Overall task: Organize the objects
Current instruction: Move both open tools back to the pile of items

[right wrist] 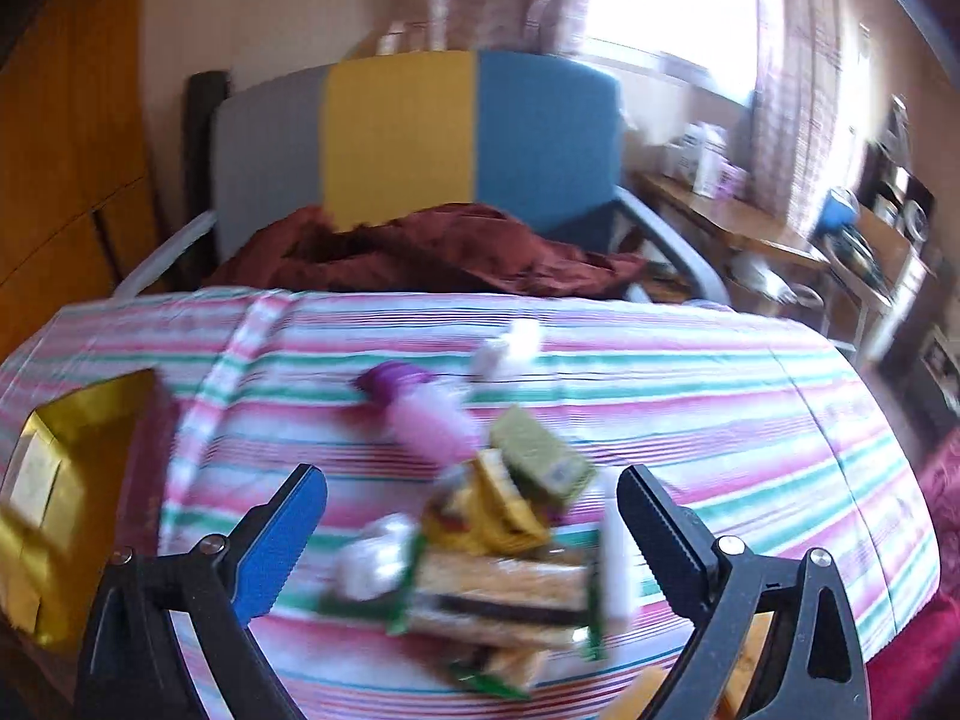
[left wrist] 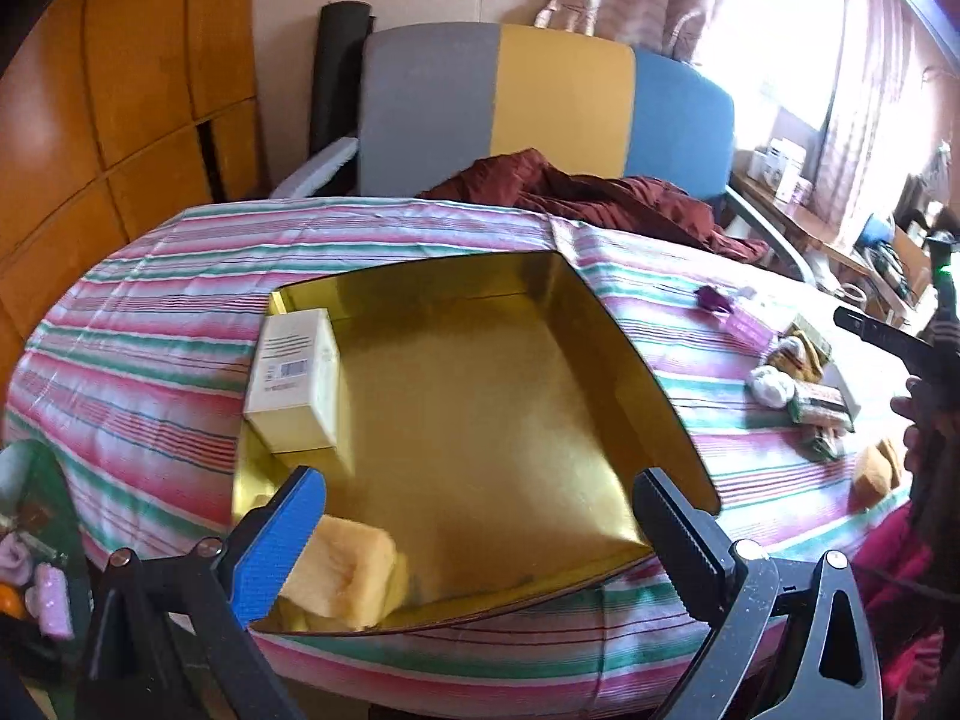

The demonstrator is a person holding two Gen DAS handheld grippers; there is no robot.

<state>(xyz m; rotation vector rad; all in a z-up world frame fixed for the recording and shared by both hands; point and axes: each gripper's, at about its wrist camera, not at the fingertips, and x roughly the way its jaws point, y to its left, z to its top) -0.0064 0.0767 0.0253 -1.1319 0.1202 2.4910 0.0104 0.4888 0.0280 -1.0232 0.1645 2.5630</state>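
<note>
Both claws spread wide, nothing gripped; gold tray partly filled.

The left gripper (left wrist: 480,516) is held over the gold tray (left wrist: 576,312), where a white box (left wrist: 294,378) and a yellow sponge (left wrist: 345,576) are seen along its left side. The right gripper (right wrist: 471,519) is poised above a blurred snack pile (right wrist: 498,570) on the striped tablecloth (right wrist: 720,396).

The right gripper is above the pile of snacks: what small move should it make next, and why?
Probably lower the open right gripper onto the green-edged snack packet and close. Its jaws are open and empty, the packet lies between them, and the gold tray still has much free floor.
</note>
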